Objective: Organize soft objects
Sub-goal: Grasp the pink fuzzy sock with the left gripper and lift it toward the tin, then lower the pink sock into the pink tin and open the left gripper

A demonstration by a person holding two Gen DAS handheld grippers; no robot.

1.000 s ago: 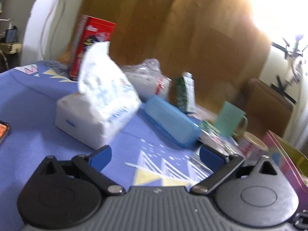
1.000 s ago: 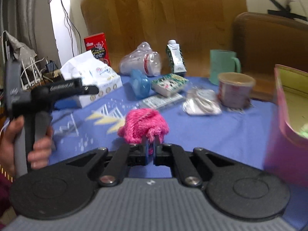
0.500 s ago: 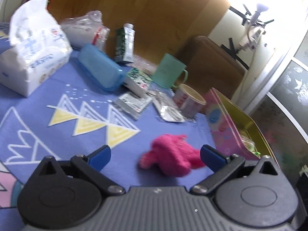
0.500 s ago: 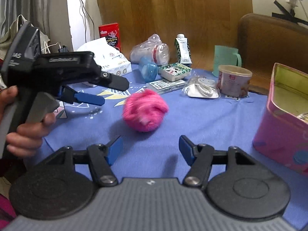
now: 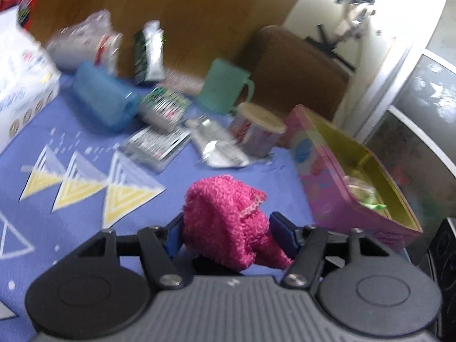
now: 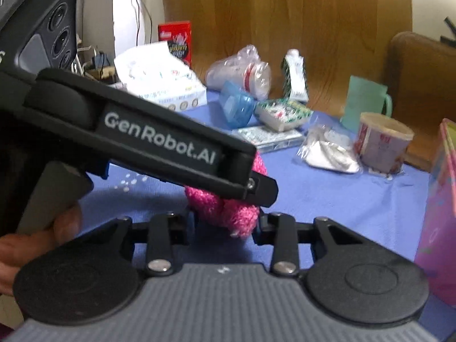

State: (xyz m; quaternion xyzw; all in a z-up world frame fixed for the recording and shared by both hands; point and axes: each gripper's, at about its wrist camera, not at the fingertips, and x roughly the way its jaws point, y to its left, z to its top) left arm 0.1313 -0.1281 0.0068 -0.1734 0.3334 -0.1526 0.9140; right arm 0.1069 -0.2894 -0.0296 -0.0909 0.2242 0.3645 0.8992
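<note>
The landmark here is the pink knitted bundle [image 5: 225, 222], lying on the blue worktop [image 5: 85, 228] close in front of both cameras.

To the far left of the bundle stands a white tissue pack [image 5: 20, 91], with a red box [image 6: 175, 40] behind it. Nearer in, still left of the bundle, lie a blue plastic case [image 5: 102, 99] and a flat printed packet [image 5: 156, 148], with a crinkled clear bag [image 6: 242, 71] and a small carton [image 5: 149, 54] beyond them.

At the bundle itself, the left claw [image 5: 225, 232] straddles it and its jaws are closing, the blue pads at or almost at the wool on both sides; blur hides whether they press yet. The right claw [image 6: 225, 222] faces the same bundle from the other side, its jaws also closing, with the lower end of the wool between them. The bundle looks light, soft and squashy, so it should compress and sag rather than slip; a hold across its thick middle seems safest, since a pinch on a loose edge could let it unroll.

Behind and to the right of the bundle sit a foil pouch [image 5: 216, 145], a paper cup [image 5: 259, 131] and a green mug [image 5: 225, 87]. Right of the bundle stands an open pink tin [image 5: 319, 176], probably the destination. The way to it looks free, though the two claws crowd each other.
</note>
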